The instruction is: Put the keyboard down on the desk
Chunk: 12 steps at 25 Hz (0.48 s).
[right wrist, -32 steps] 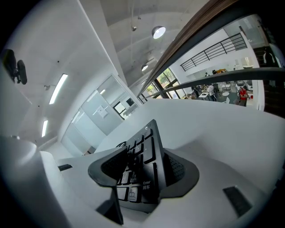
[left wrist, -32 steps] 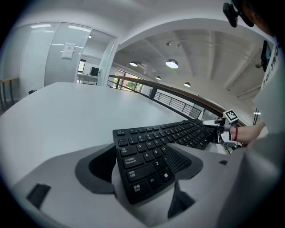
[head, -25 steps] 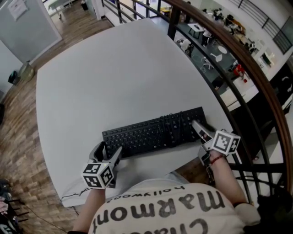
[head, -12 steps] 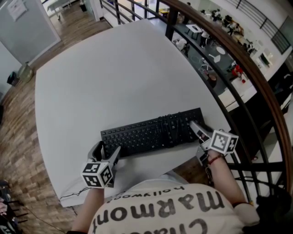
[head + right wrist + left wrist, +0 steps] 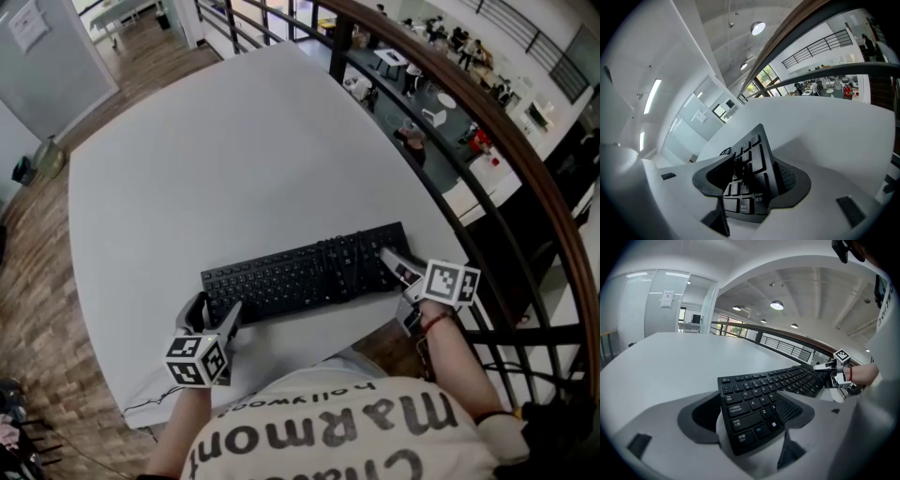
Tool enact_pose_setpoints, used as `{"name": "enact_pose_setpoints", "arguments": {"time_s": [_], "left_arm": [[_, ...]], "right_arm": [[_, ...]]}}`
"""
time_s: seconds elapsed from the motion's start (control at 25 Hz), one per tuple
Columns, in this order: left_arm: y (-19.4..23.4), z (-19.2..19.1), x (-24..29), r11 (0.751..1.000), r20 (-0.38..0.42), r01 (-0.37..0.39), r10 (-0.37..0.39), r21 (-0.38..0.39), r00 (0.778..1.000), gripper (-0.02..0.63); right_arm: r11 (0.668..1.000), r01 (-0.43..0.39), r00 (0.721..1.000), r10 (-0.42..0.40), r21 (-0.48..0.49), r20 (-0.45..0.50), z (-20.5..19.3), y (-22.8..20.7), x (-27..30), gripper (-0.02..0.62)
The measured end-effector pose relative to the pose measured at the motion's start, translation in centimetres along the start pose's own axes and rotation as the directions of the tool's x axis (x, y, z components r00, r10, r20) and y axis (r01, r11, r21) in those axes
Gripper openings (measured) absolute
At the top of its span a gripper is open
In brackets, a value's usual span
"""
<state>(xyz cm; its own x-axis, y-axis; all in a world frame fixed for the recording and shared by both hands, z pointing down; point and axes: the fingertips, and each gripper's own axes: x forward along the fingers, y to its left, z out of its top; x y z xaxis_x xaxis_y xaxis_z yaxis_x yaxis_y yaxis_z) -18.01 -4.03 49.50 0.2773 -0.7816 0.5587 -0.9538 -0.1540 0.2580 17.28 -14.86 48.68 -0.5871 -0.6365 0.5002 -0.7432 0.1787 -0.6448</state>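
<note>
keyboard (image 5: pixel 300 278) held endwise, along desk (image 5: pixel 187 150) front edge

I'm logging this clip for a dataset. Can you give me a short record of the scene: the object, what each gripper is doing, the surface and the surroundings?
object: black keyboard, keys facing up
left gripper: jaws closed on the keyboard's left end
right gripper: jaws closed on the number-pad end
surface: white desk
contact: cannot tell whether the keyboard rests on the desk or hangs just above it
surroundings: wood floor left of the desk
</note>
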Motion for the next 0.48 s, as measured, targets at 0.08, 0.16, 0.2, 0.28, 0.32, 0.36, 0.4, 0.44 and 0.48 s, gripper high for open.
{"name": "enact_pose_setpoints", "arguments": {"time_s": [0.08, 0.16, 0.2, 0.28, 0.32, 0.36, 0.4, 0.44, 0.48], "left_arm": [[-0.01, -0.1, 0.03, 1.0, 0.001, -0.002, 0.002, 0.004, 1.0, 0.357], [-0.08, -0.11, 0.06, 1.0, 0.003, -0.004, 0.004, 0.011, 1.0, 0.357], [-0.12, -0.1, 0.07, 1.0, 0.004, -0.006, 0.006, 0.013, 1.0, 0.357], [-0.13, -0.06, 0.09, 1.0, 0.006, -0.008, 0.008, 0.017, 1.0, 0.357], [-0.12, -0.04, 0.08, 1.0, 0.008, -0.009, 0.009, 0.018, 1.0, 0.357], [-0.1, -0.03, 0.06, 1.0, 0.01, -0.01, 0.01, 0.02, 1.0, 0.357], [-0.1, -0.03, 0.03, 1.0, 0.011, -0.012, 0.011, 0.022, 1.0, 0.357], [-0.09, -0.02, 0.0, 1.0, 0.013, -0.014, 0.013, 0.025, 1.0, 0.357], [-0.09, 0.01, -0.02, 0.999, 0.017, -0.016, 0.016, 0.029, 1.0, 0.357]], "right_arm": [[1.0, 0.005, 1.0, -0.005, 0.009, -0.006, -0.14, -0.14, 0.04, 0.238], [1.0, 0.008, 1.0, -0.007, 0.013, -0.011, -0.13, -0.21, 0.07, 0.238], [1.0, 0.006, 1.0, -0.006, 0.01, -0.014, -0.07, -0.24, 0.12, 0.238], [1.0, 0.009, 1.0, -0.009, 0.01, -0.02, -0.03, -0.37, 0.26, 0.238], [1.0, 0.012, 1.0, -0.012, 0.013, -0.025, -0.06, -0.43, 0.34, 0.238], [1.0, 0.015, 0.999, -0.014, 0.016, -0.029, -0.12, -0.46, 0.4, 0.238], [1.0, 0.017, 0.999, -0.016, 0.02, -0.034, -0.18, -0.49, 0.44, 0.238], [1.0, 0.019, 0.999, -0.018, 0.024, -0.039, -0.22, -0.53, 0.47, 0.238], [0.999, 0.022, 0.999, -0.021, 0.029, -0.046, -0.24, -0.59, 0.54, 0.238]]}}
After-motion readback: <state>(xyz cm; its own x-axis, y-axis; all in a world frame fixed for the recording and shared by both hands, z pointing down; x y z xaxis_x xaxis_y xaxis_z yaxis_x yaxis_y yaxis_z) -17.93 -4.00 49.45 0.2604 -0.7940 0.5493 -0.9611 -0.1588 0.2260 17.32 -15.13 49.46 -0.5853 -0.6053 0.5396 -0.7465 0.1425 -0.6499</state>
